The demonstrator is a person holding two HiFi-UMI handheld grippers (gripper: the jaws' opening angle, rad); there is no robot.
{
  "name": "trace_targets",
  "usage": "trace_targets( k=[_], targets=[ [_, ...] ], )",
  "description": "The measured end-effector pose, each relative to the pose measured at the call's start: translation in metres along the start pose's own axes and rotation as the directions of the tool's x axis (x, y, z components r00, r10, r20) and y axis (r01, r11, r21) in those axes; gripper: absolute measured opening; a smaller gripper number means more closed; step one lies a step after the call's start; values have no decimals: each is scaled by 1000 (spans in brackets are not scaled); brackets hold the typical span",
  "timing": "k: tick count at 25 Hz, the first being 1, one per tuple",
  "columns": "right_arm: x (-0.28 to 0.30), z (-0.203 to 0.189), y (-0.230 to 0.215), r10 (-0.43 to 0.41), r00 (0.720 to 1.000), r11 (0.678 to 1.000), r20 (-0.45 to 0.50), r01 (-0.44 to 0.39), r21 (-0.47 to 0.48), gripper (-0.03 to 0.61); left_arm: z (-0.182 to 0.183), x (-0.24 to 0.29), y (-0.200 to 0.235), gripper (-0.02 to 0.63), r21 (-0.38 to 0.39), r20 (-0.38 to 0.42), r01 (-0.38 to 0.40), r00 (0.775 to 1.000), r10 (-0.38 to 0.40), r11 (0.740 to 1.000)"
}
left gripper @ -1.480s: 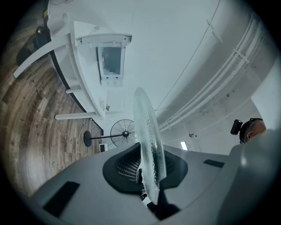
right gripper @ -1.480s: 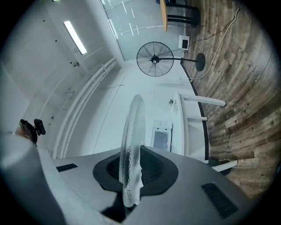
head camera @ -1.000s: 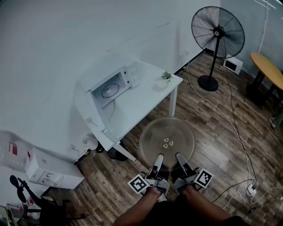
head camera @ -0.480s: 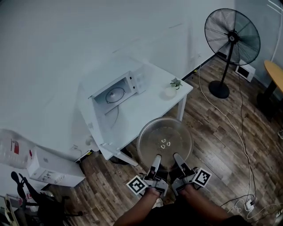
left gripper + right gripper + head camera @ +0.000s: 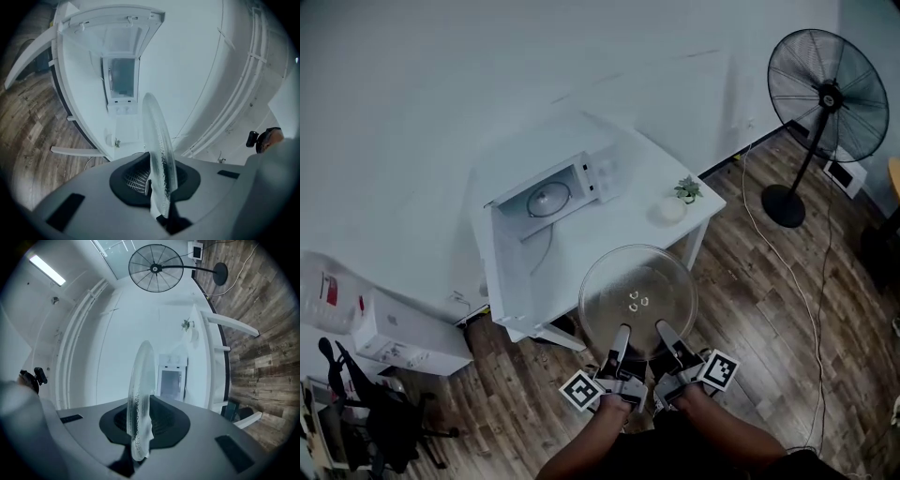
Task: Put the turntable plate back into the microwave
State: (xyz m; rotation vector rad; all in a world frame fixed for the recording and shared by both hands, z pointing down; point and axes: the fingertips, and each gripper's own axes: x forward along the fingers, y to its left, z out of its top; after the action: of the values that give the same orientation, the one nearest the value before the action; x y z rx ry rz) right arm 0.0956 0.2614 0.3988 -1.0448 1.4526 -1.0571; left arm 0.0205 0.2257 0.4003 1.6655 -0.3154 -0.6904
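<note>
Head view: glass turntable plate (image 5: 637, 298), lower centre of frame, held level. The 2 grippers, left gripper (image 5: 622, 333) and right gripper (image 5: 664, 330), each clamp its near rim. Open microwave (image 5: 546, 201) sits on white table (image 5: 623, 225), upper left of the plate.

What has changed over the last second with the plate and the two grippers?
The glass plate has been carried toward the white table and open microwave; it now overlaps the table's edge instead of hanging over the floor. Unchanged: the left gripper and right gripper stay clamped on its near rim.
</note>
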Motion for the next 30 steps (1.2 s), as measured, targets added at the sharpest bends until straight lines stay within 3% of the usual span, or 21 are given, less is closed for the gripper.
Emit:
trace_targets(
  k=[14,30],
  targets=[
    [81,25,-32,8,993,999,-120,-3,41,52,53,54,26,51,31,138,-28,990,23,999],
    [202,22,-83,-30,979,998,-200,41,50,52,156,104,76,52,7,243,-48,969,44,999]
  ],
)
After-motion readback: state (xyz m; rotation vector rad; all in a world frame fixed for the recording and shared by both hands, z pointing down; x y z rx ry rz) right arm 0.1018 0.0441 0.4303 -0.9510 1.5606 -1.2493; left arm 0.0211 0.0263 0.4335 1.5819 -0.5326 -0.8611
